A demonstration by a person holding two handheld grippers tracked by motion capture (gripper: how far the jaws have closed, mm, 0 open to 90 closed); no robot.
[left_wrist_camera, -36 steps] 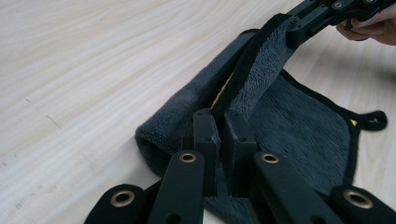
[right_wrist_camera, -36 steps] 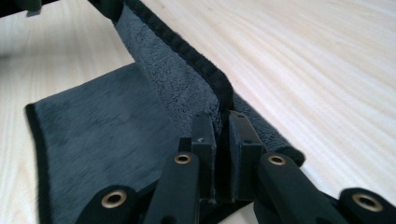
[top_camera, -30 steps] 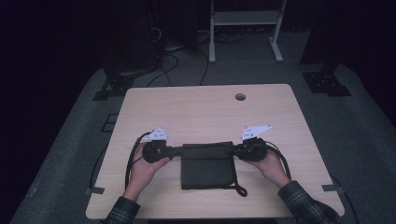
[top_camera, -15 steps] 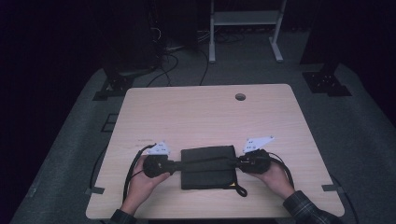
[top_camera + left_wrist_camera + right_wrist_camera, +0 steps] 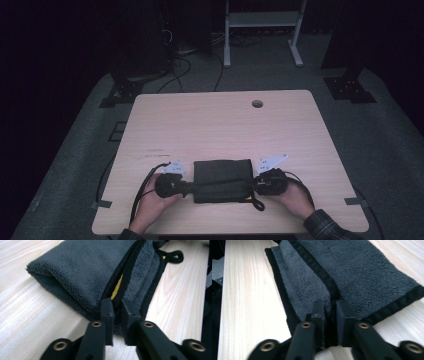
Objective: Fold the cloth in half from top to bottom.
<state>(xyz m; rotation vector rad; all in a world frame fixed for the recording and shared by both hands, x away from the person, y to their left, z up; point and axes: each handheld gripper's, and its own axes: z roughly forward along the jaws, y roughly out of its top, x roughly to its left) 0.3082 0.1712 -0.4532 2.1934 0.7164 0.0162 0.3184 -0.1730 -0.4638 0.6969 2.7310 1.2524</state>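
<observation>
So there's a wooden table and a dark grey towel, folded into a rectangle, lying flat near the front edge, right between the person's two hands.

Starting on the left: the left hand holds the left gripper low on the table, pointing in at the towel's left end. In the left gripper view the jaws stand narrow with a slim gap between them, and the black-trimmed edge of the towel sits in that gap. They have just been opening a bit, and I can't really tell whether the pads still press on the cloth or just sit beside it. You can see a sliver of yellow between the folded layers, and a small black loop lying on the wood at the far end.

In the middle the towel is fluffy, with a black hem running along its edges.

On the right it's the mirror image: the right hand in a plaid sleeve brings the right gripper up against the towel's right end. In the right gripper view those jaws are also narrow, also just been opening slightly, with the hem between them. Same deal, can't tell if it's actually pinched. Cables trail off both grippers toward the person.
</observation>
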